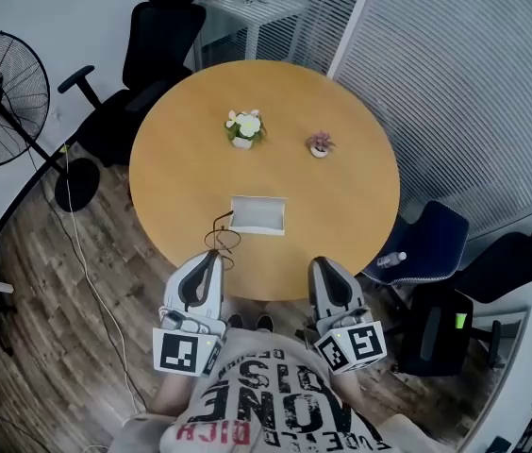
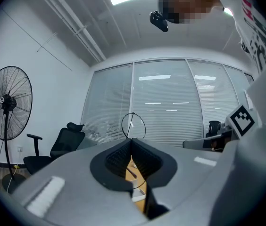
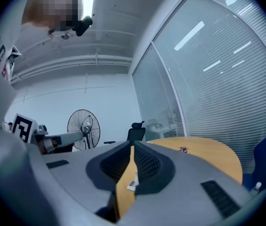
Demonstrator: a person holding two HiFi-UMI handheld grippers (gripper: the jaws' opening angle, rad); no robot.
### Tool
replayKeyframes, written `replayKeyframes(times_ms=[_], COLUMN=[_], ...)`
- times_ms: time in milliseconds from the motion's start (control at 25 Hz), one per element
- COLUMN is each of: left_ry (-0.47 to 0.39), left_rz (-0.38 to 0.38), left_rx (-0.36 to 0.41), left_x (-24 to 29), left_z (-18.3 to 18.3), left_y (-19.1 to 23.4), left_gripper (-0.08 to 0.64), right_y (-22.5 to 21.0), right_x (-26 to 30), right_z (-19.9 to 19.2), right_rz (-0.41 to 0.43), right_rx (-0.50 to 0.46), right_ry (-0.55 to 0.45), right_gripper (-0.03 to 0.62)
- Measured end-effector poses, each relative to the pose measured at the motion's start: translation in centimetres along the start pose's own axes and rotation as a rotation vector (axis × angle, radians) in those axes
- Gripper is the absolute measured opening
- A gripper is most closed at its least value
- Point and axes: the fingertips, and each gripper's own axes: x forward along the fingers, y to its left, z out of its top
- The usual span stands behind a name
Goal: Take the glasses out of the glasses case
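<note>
In the head view, the white case [image 1: 258, 215] is lying on the table [image 1: 341, 192]. The left claw [image 1: 215, 255] is holding the glasses [image 1: 224, 236] just outside the case's near left corner, and the right claw [image 1: 322, 265] is hovering at the table's edge. In the left gripper view, the jaws are pinching the thin frame, with one lens ring standing above them. In the right gripper view, the jaws are sitting nearly together, gripping nothing.

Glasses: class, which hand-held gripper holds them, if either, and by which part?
The left hand-held gripper holds the glasses by the thin frame, seemingly between the two lens rings. The right hand-held gripper holds nothing.
</note>
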Motion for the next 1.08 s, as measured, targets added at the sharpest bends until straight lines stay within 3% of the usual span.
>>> replayKeyframes(times_ms=[1080], left_ry=[0.003], left_rz=[0.015], left_rx=[0.010], left_x=[0.9], left_z=[-0.1], left_y=[-1.2], left_gripper=[0.017], right_y=[-2.2], right_x=[-0.5], right_z=[0.5], right_rz=[0.007], right_rx=[-0.030], right_ry=[0.001], right_gripper=[0.031])
